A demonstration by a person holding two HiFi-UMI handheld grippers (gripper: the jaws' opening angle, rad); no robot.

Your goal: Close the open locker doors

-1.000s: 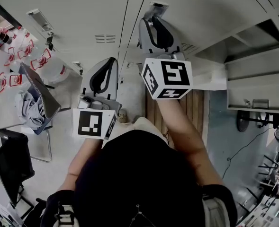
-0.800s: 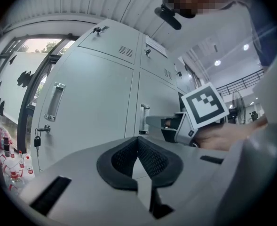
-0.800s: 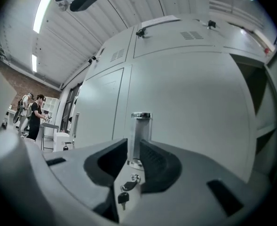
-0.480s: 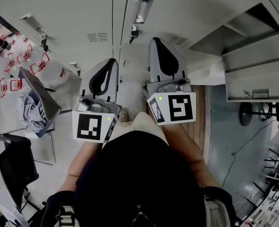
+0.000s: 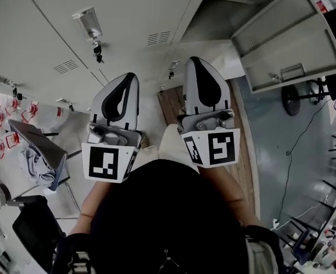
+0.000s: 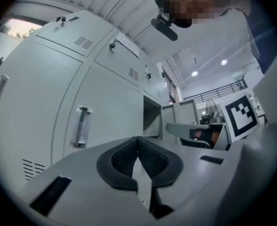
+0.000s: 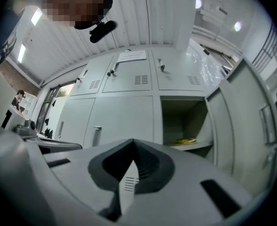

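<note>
1. One wide bank of pale grey metal lockers fills the wall in front of me. In the right gripper view most of its doors sit flush and shut.
2. One pale grey metal locker door with a small metal handle stands swung out to my right. It is at the upper right of the head view, well apart from both of my grippers. In the right gripper view it hangs at the right edge of its opening.
3. The open locker compartment lies beyond my right fingers and to their right. Its shelf carries a flat yellow thing, too small for me to tell what it is.
4. My white right gripper, with its black-and-white marker cube, points towards the lockers without touching them. Its fingers are pressed together tip to tip with nothing between them.
5. My white left gripper is just beside the right one and a little lower in the head view. Its fingers are also closed, the dark ribbed pads meeting, and they hold nothing.
6. A clear cylindrical door handle stands upright on a shut locker, left of my left fingers.
7. A small dark key hangs from a lock on a shut door, beyond the left gripper.
</note>
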